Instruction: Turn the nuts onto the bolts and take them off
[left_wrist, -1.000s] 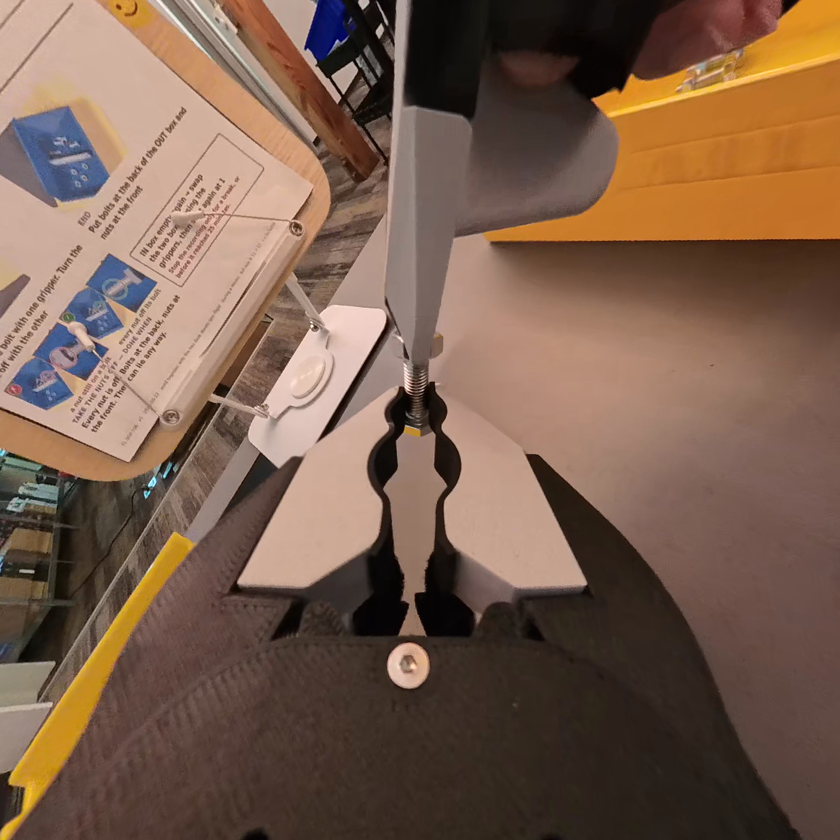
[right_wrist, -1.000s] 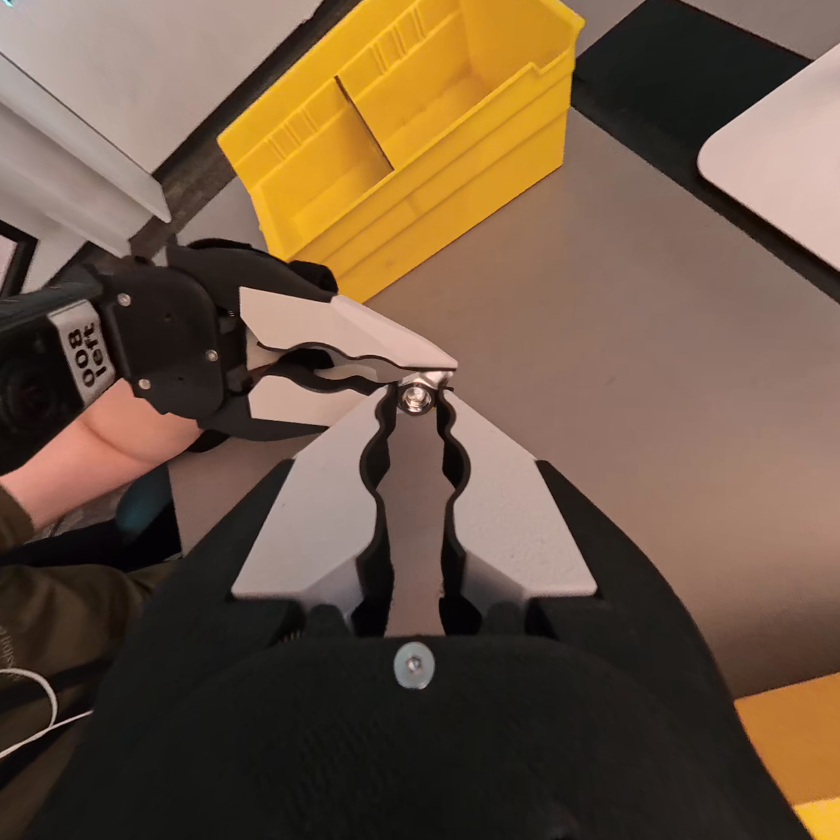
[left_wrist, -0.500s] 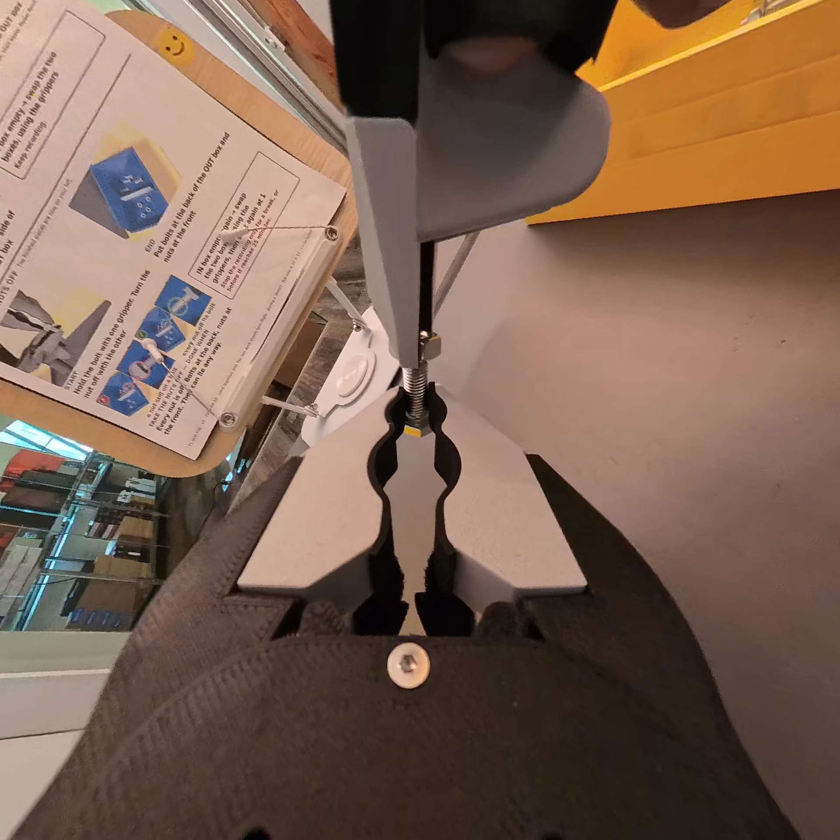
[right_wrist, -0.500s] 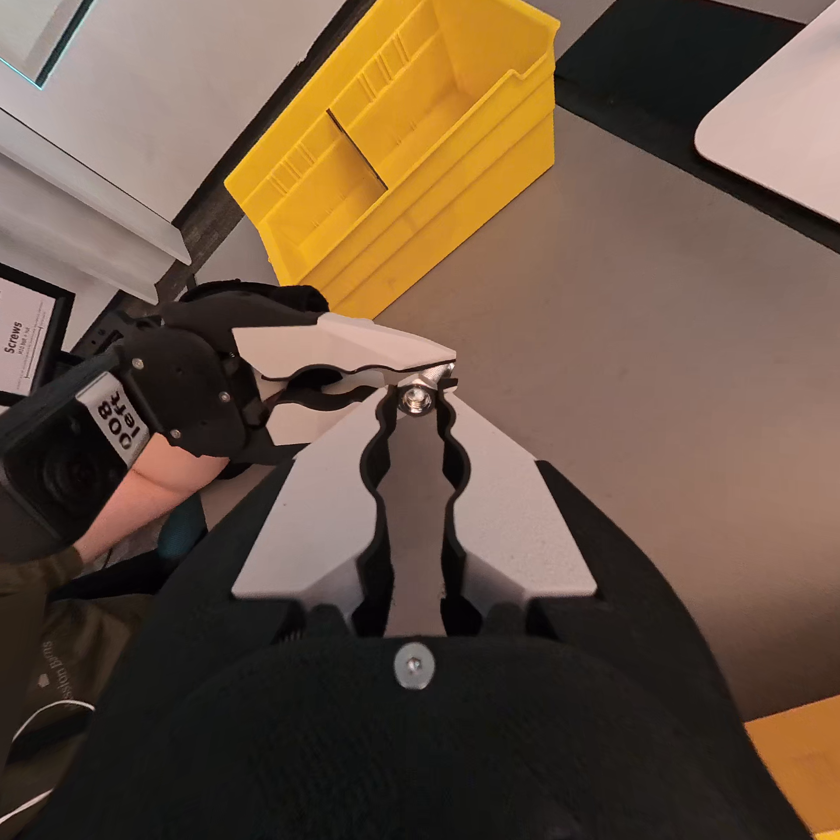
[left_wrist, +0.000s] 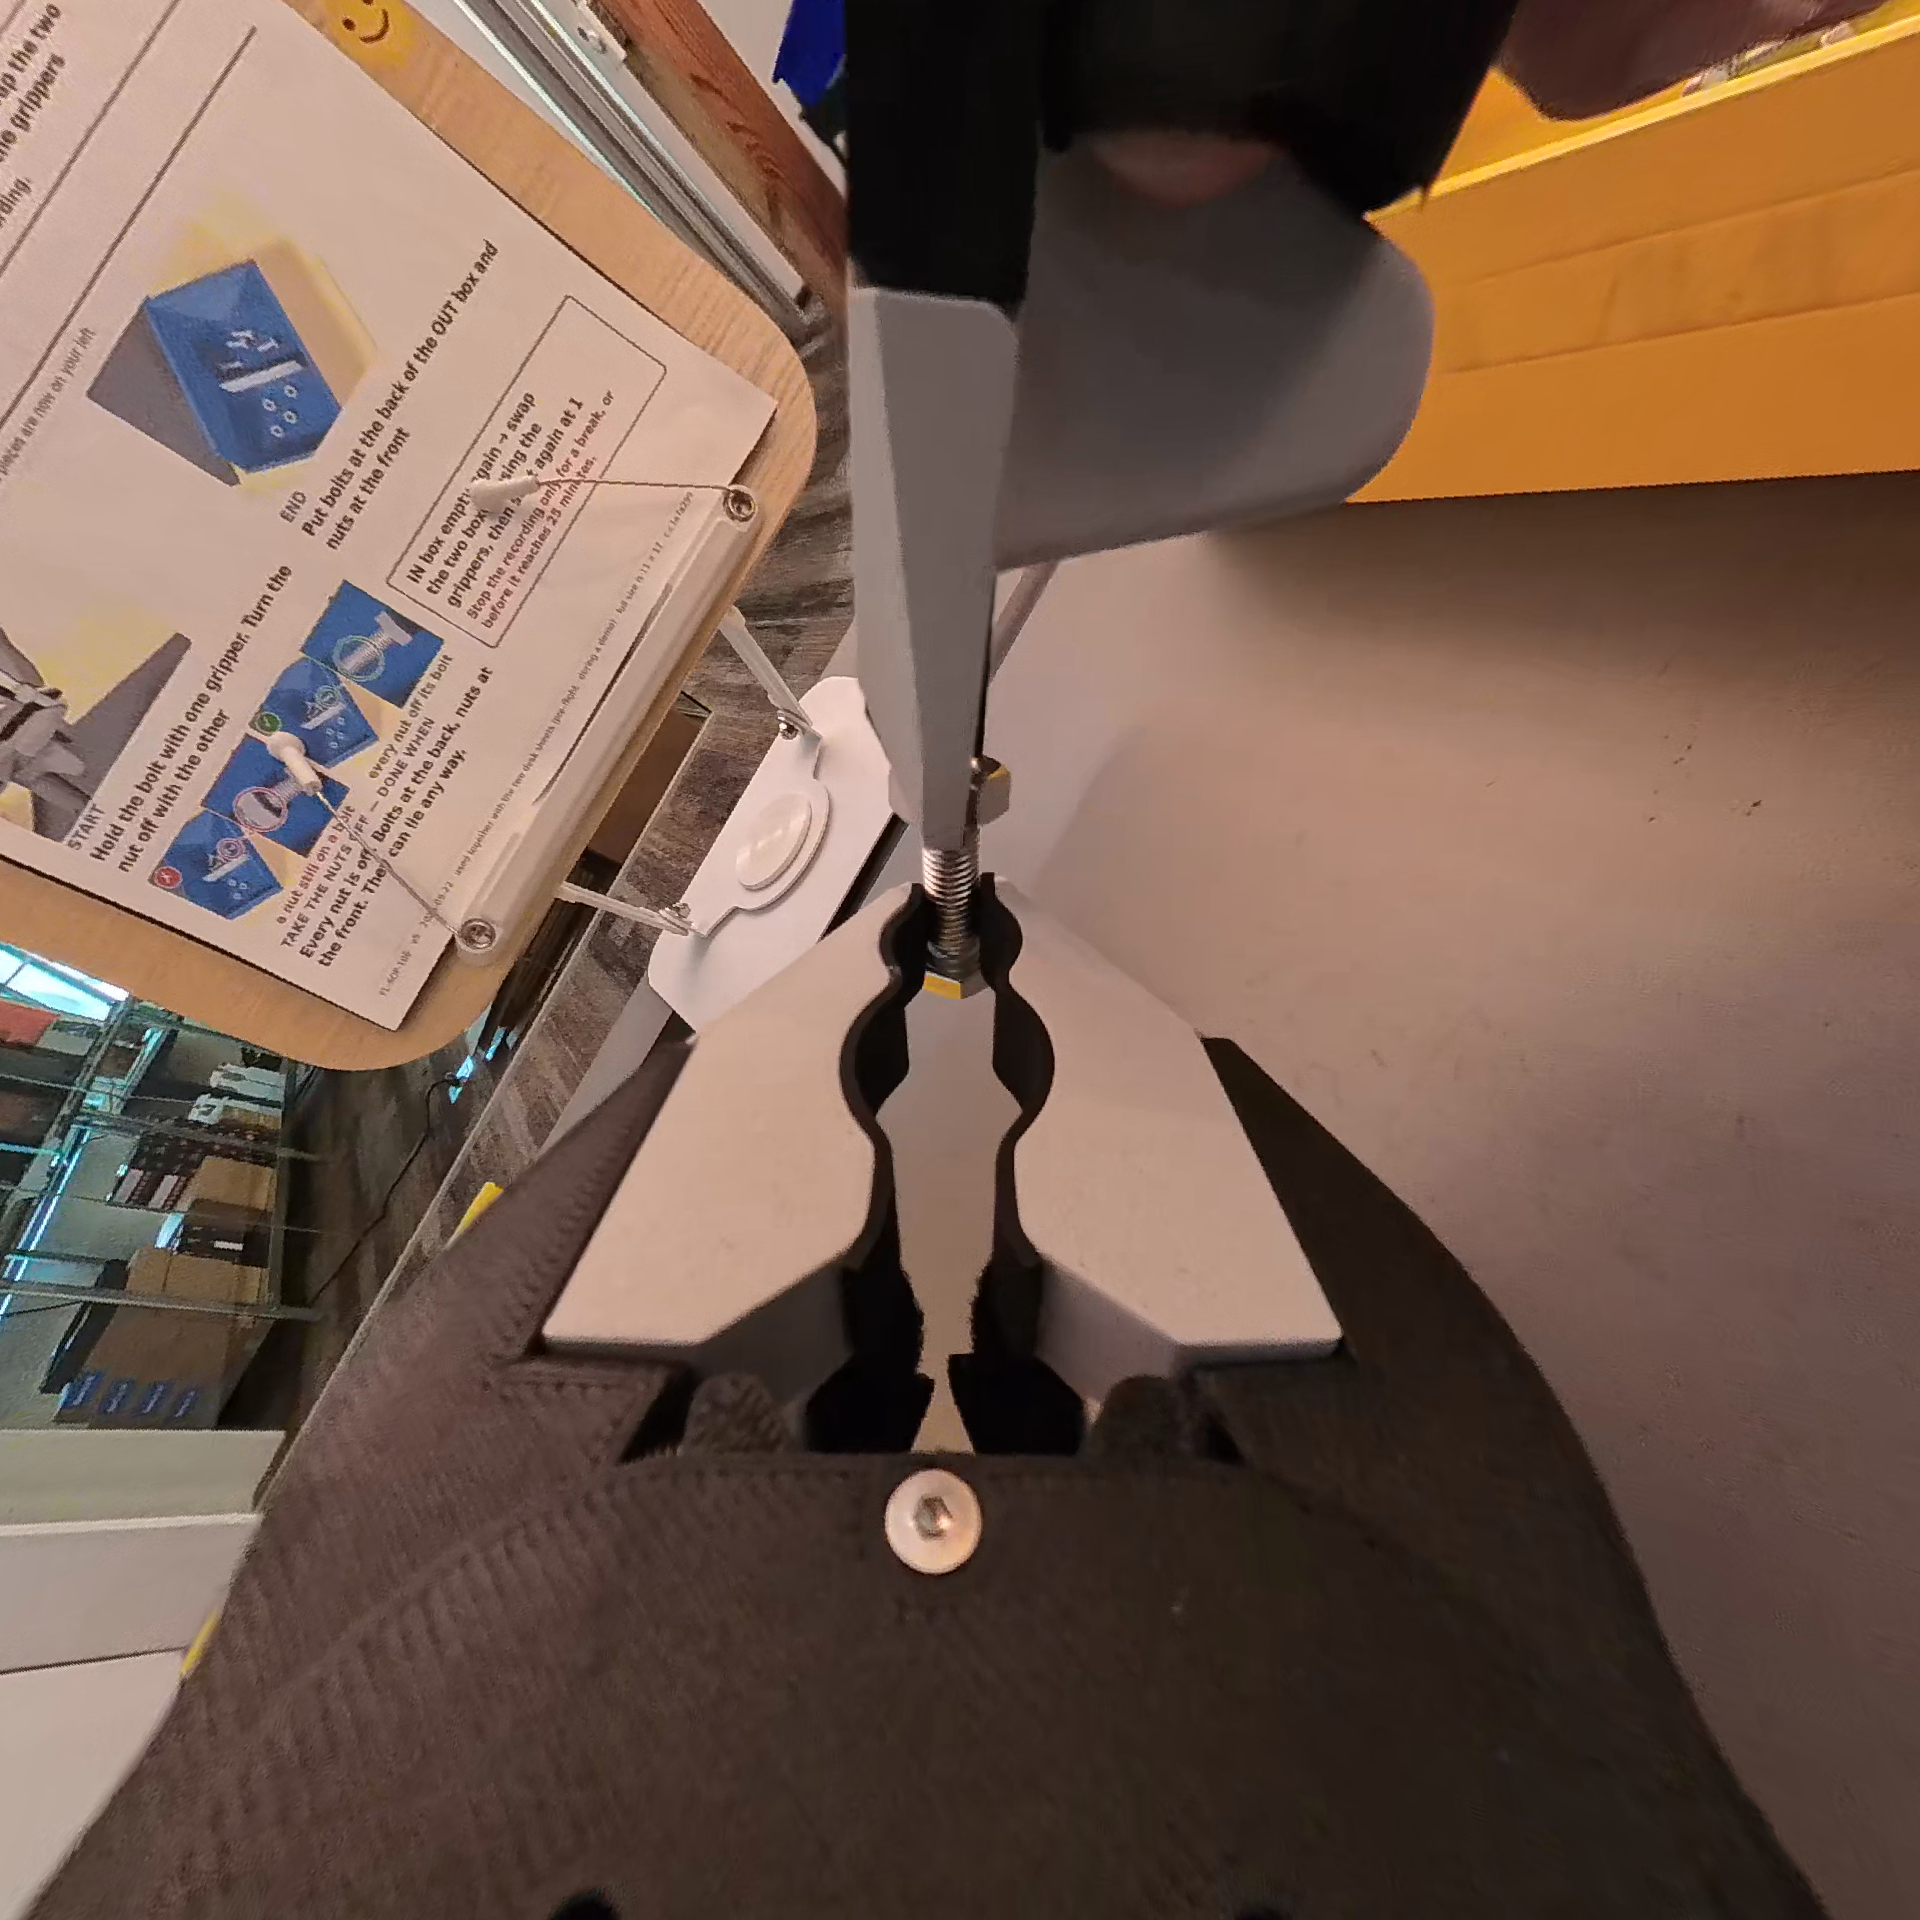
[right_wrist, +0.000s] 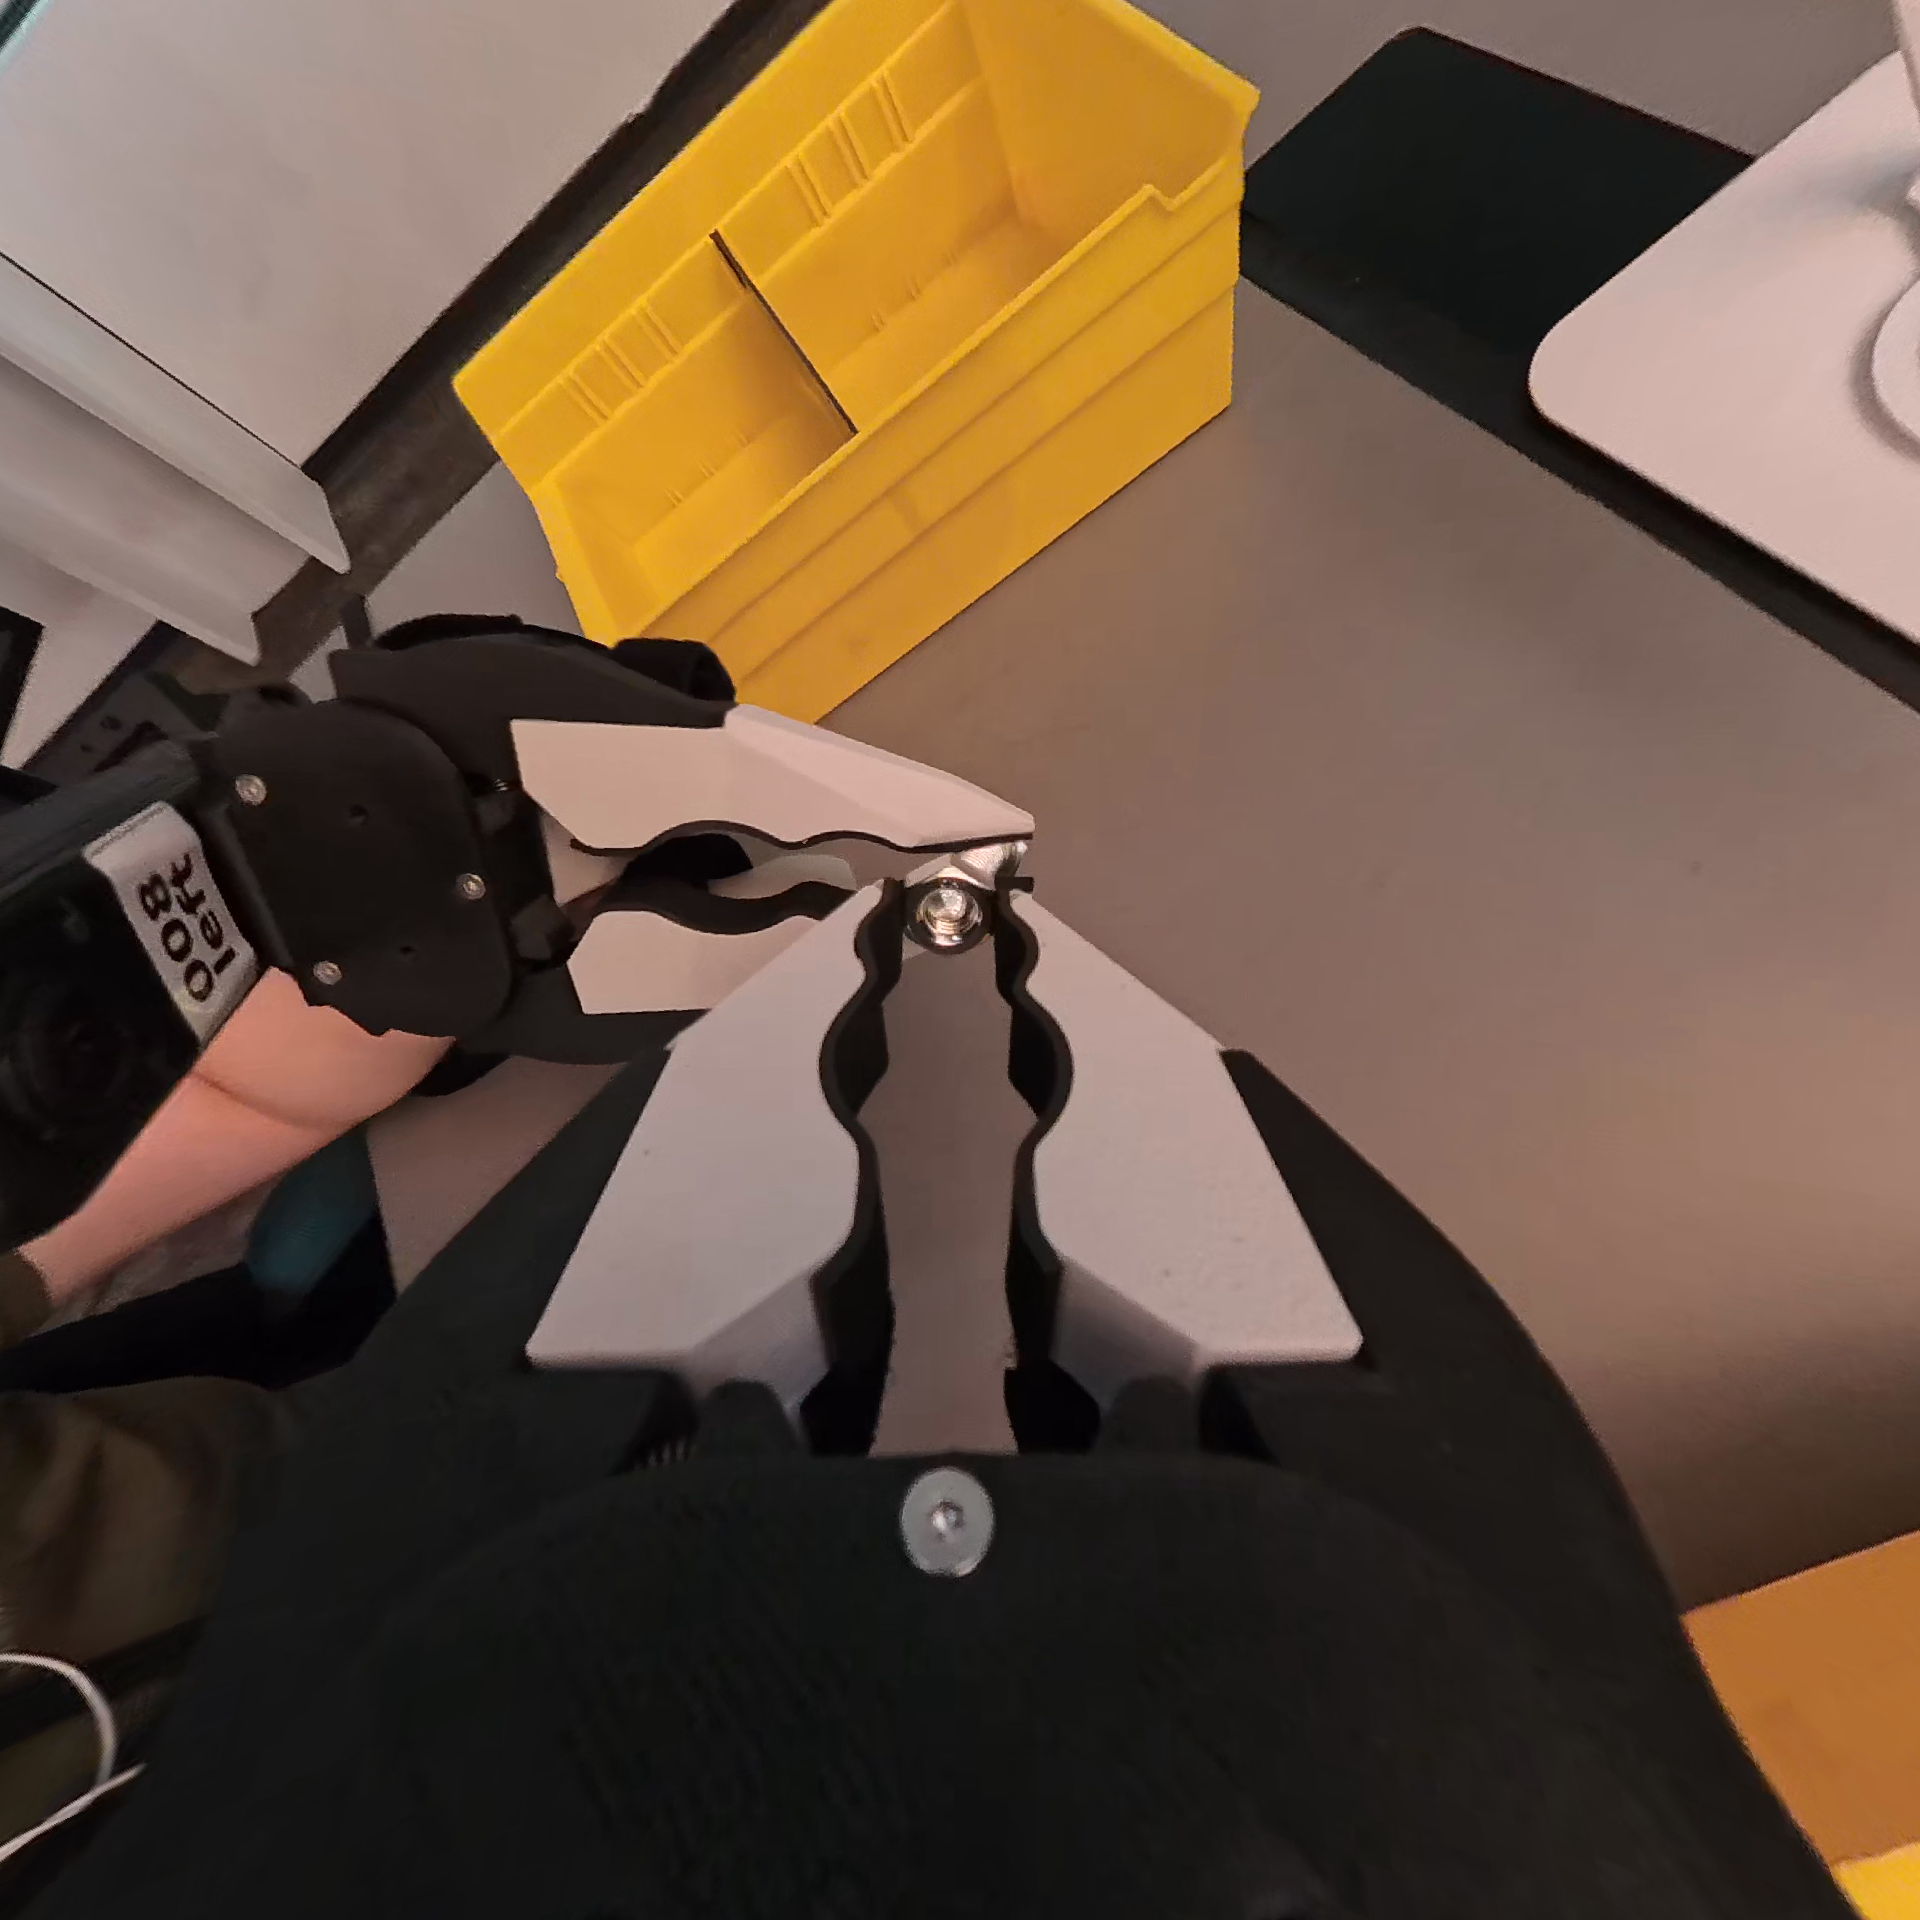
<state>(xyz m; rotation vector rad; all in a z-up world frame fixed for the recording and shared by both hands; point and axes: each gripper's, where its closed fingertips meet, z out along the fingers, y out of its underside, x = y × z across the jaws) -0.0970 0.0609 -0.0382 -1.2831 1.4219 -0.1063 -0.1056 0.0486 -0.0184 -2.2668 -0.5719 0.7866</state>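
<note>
The left gripper is pinching the bolt right at its tips, jaws drawn narrow around the threaded shank just above the head, so the thread is sticking out free in front of it. That is presumably why it is held so far forward: the shank stays clear for the other tool. The right gripper is coming in across it, nearly at a right angle, and clamping the nut between its own fingertips, jaws likewise narrow. In the right wrist view we are looking straight down the bolt's axis, the nut's hex face square to the lens, which looks like the line-up for twisting.

The nut is sitting near the far end of the thread, with bare coils showing between it and the left tips; whether it is going on or coming off I cannot tell.

All of this is happening in the air above the grey table. The yellow bin, divided in two, is sitting well apart behind, both compartments looking empty from here. The left forearm is reaching in from the side, gripper roughly level; the right is pointing downward. An instruction sheet on a stand is propped off to the left.
</note>
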